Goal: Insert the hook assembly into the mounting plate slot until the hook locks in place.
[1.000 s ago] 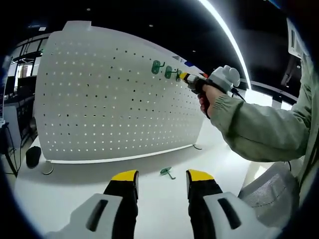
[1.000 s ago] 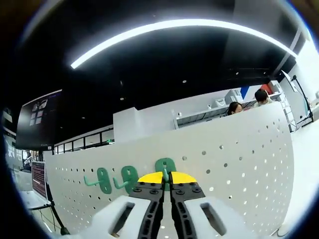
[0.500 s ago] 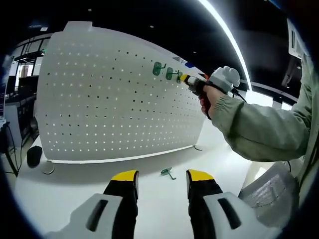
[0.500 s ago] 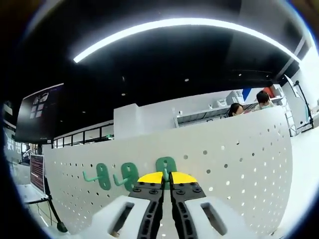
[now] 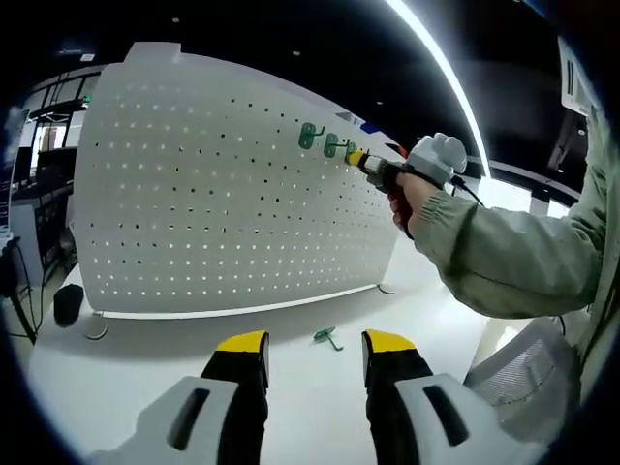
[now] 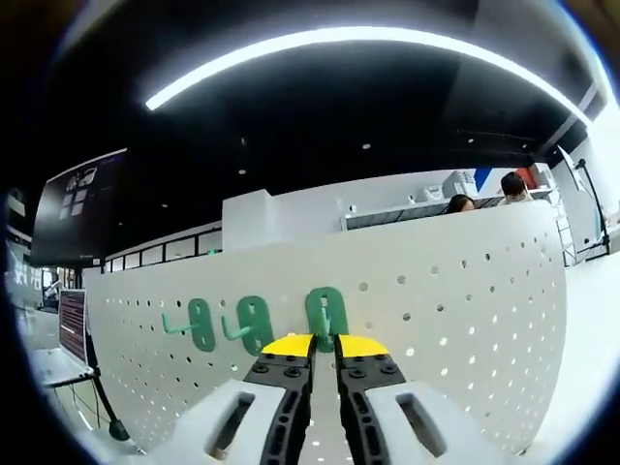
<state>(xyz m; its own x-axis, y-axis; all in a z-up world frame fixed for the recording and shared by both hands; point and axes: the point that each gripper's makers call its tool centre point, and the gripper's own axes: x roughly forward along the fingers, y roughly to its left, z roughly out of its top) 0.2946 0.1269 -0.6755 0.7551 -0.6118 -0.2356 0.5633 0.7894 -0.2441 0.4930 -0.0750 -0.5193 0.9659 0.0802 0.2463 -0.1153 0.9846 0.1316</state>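
Open-plan office or lab space, probably demo area. Dark ceiling with long curved light strip [image 6: 368, 44] and small recessed spots. White pegboard panel [image 5: 213, 203] stands on white table [image 5: 126, 378]. Mesh office chair [image 5: 523, 373] beside it. Wall screen [image 6: 82, 208], glass partitions, 2 people seated behind panel.

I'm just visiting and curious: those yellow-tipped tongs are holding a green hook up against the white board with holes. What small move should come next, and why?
Probably a gentle push of the right tongs straight into the pegboard, then a slight press downward. The third green hook sits against the holes beside two hung hooks, but the tongs are shut on it, so whether it has locked can't be told.
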